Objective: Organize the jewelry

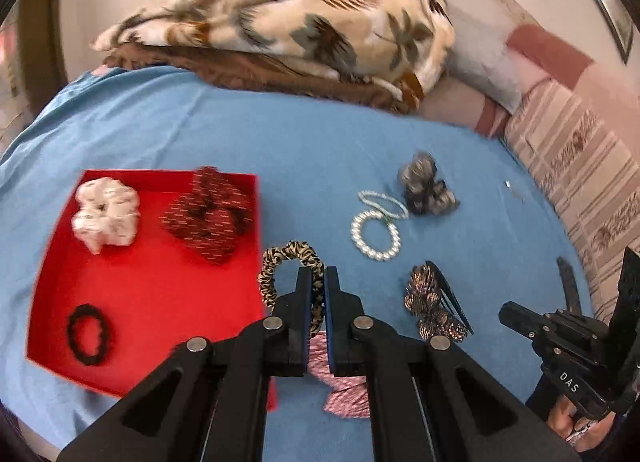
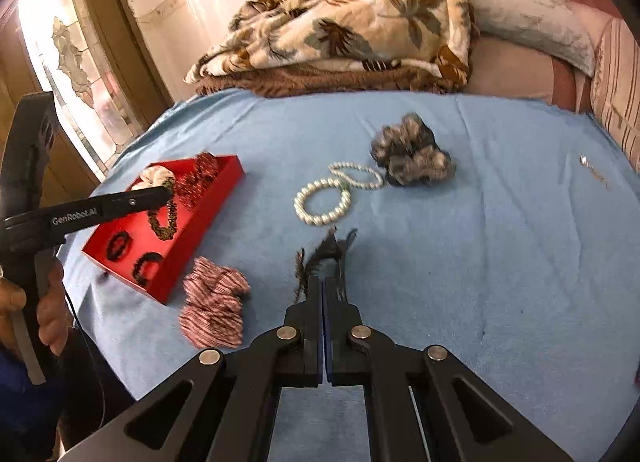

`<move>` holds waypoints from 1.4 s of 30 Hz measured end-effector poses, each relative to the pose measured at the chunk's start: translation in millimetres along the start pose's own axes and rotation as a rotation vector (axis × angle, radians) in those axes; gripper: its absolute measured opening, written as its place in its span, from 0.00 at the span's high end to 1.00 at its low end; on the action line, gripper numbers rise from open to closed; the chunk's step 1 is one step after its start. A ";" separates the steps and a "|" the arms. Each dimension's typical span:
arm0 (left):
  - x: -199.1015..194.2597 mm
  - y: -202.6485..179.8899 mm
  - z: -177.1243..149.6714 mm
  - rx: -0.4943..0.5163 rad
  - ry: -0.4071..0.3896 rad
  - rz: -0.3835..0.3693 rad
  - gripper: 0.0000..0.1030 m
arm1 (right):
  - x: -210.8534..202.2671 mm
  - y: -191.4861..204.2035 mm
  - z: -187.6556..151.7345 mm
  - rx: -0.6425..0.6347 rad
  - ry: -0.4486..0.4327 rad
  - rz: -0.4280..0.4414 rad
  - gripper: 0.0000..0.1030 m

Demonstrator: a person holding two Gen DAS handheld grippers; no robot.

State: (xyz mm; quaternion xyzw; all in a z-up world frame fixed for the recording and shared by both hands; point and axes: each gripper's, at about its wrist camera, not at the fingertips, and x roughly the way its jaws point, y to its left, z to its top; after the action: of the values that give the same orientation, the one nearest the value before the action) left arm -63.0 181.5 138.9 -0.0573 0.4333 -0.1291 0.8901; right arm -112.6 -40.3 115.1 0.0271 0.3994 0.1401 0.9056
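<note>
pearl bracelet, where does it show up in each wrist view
Left wrist view: the pearl bracelet lies right of centre on the blue sheet, just below the grey scrunchie.
Right wrist view: it lies at centre, left of and below that scrunchie.
Shared landmark: the red tray, left of the bracelet in both.

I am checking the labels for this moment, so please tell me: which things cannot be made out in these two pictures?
- Pink striped scrunchie, left wrist view: mostly hidden behind the left tool.
- Dark comb clip, right wrist view: blurred, its lower part covered by the right tool.
- Small shiny item on the blue sheet, right wrist view: too small to name.
</note>
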 end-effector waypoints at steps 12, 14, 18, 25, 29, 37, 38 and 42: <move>-11.3 39.0 -21.8 -0.087 0.012 0.030 0.95 | 66.4 -2.9 5.5 0.009 0.118 -0.049 0.68; -11.6 40.9 -22.6 -0.088 0.013 0.030 0.95 | 75.5 -3.5 6.8 0.011 0.145 -0.064 0.95; -17.4 47.0 -22.0 -0.090 -0.012 0.033 0.95 | 59.1 -2.9 12.8 0.024 0.103 -0.057 0.95; -23.9 87.9 -14.6 -0.169 -0.054 0.094 0.94 | 20.7 23.5 39.0 0.024 0.020 0.027 0.95; -17.8 120.7 -12.4 -0.228 -0.048 0.139 0.94 | 24.3 54.5 53.3 0.006 0.039 0.121 0.95; -4.8 161.3 -20.6 -0.298 -0.027 0.119 0.94 | 76.2 136.4 69.5 -0.076 0.117 0.227 0.95; -4.0 164.5 -20.5 -0.297 -0.029 0.124 0.94 | 84.0 146.0 71.2 -0.087 0.125 0.233 0.95; -4.0 181.5 -15.7 -0.321 -0.055 0.146 0.94 | 117.3 175.5 74.0 -0.120 0.163 0.234 0.95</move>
State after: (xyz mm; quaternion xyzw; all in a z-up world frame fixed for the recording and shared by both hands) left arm -45.0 357.0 93.4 -0.1707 0.4267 0.0085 0.8881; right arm -23.9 165.0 109.7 0.0078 0.4567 0.2702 0.8476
